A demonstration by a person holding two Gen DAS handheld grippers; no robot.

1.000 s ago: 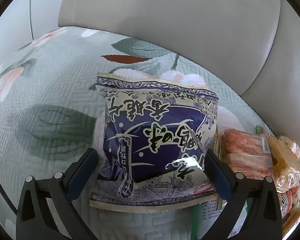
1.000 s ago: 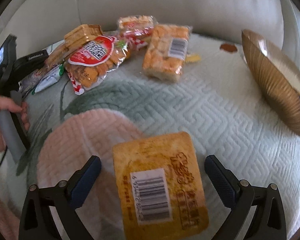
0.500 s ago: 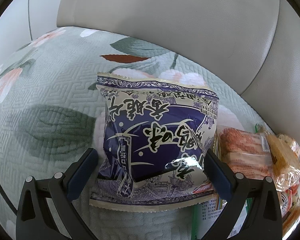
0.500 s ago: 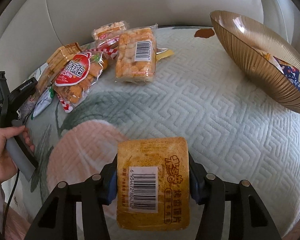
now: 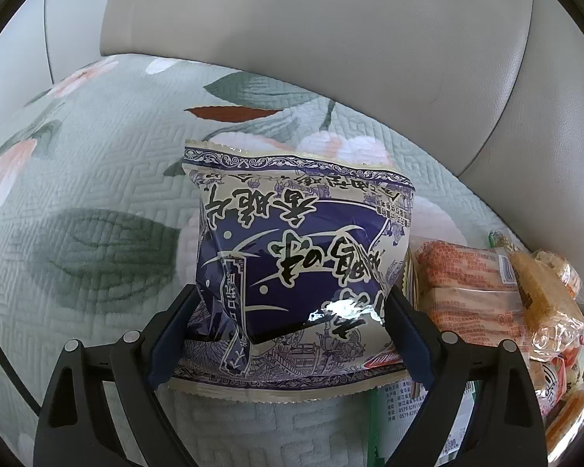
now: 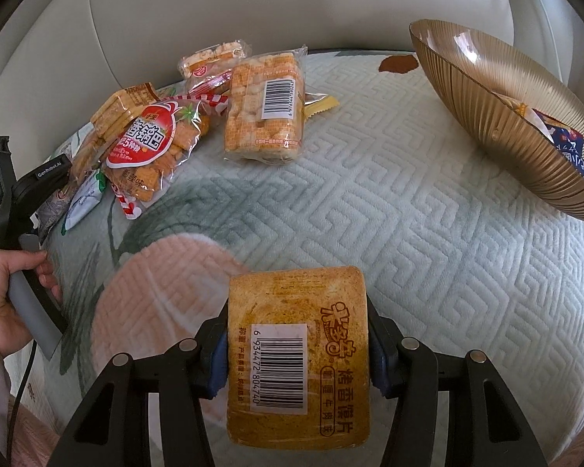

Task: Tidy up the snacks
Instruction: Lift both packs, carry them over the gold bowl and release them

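Observation:
In the left wrist view my left gripper (image 5: 288, 334) is shut on a purple-and-cream snack bag (image 5: 299, 272) that lies on the quilted sofa cover; both pads press its sides. In the right wrist view my right gripper (image 6: 298, 346) is shut on an orange toasted-bun-slice packet (image 6: 298, 354) with a barcode and holds it above the cover. A gold ribbed bowl (image 6: 482, 89) stands at the right with a blue packet (image 6: 568, 151) inside it.
A pile of snack packets lies at the sofa back: a red-label cracker bag (image 6: 148, 144), a pale biscuit pack (image 6: 266, 105), and orange packets (image 5: 471, 288) right of the purple bag. The person's hand on the left gripper handle (image 6: 15, 284) shows at left. Sofa backrest (image 5: 331, 39) is behind.
My left gripper has closed onto the sides of the purple bag. My right gripper closed on the orange packet and lifted it, turning the view toward the bowl.

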